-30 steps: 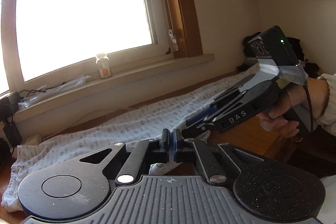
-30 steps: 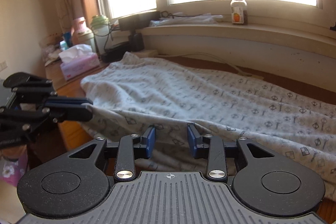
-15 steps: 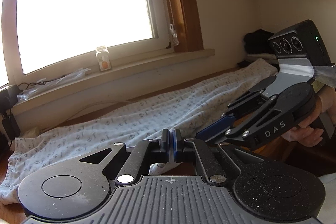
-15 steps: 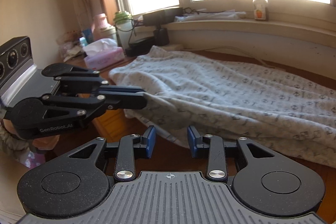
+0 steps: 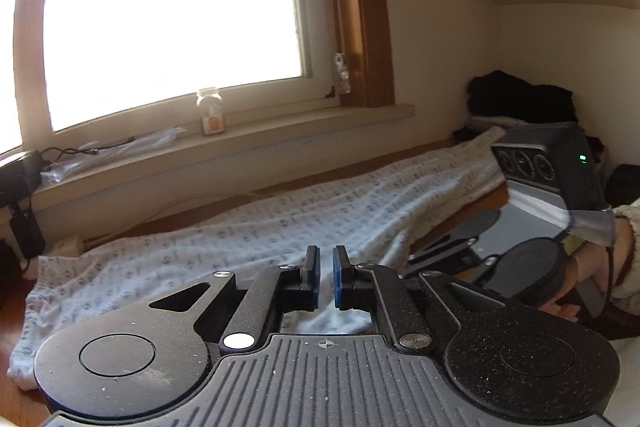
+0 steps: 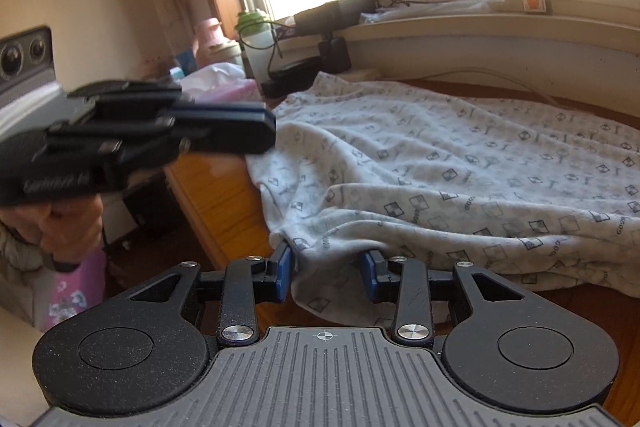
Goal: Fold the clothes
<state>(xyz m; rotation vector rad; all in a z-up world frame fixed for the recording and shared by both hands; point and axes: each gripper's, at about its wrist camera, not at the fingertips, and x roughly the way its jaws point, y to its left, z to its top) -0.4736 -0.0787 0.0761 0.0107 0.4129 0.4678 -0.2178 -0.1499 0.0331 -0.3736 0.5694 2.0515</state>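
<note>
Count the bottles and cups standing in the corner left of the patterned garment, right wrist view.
2 that show plainly: a pink bottle nearest the wall, and a green-lidded cup beside it toward the window. Clutter around the tissue box may hide more.

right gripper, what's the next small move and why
Probably close the right gripper on the patterned garment. Its jaws stand apart with a fold of the near edge hanging between them, the pads not yet pressing. The left gripper is opening with only a narrow gap and nothing held, so the cloth is not yet gripped at all.
</note>
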